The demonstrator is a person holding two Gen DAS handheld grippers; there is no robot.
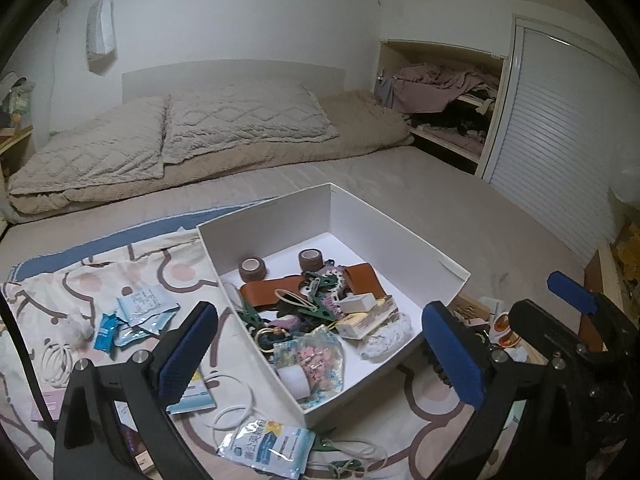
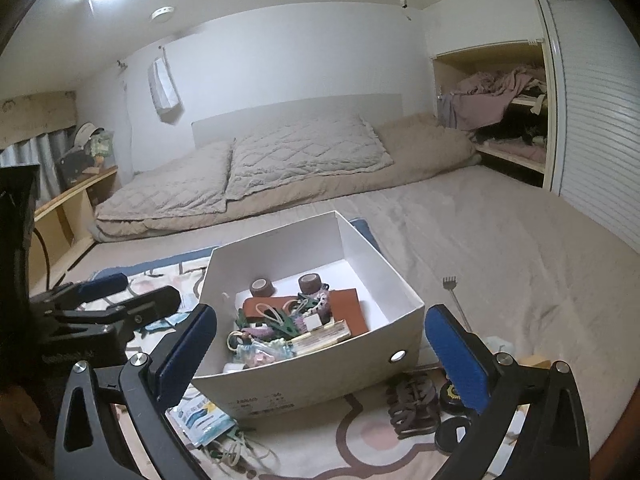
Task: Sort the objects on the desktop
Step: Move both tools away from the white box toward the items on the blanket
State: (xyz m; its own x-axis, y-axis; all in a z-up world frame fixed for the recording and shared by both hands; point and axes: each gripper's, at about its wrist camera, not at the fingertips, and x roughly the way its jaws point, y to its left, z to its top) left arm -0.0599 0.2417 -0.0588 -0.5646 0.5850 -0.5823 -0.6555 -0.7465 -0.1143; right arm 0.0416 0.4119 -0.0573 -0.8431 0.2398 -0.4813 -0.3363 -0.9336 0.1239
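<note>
Home bedroom, bed (image 1: 400, 184) w/ quilted pillows (image 1: 240, 120), closet shelves w/ clothes (image 1: 440, 84)

The left tongs (image 1: 320, 354) and the right tongs (image 2: 320, 354) are built alike: black angular arms, each studded with round silver screws, are tipped with blue textured pads (image 1: 188, 350) (faint pale lettering is seen on one black body).

Bed (image 2: 500, 240), patterned cloth (image 1: 100, 280), white box (image 2: 304, 384)
</note>
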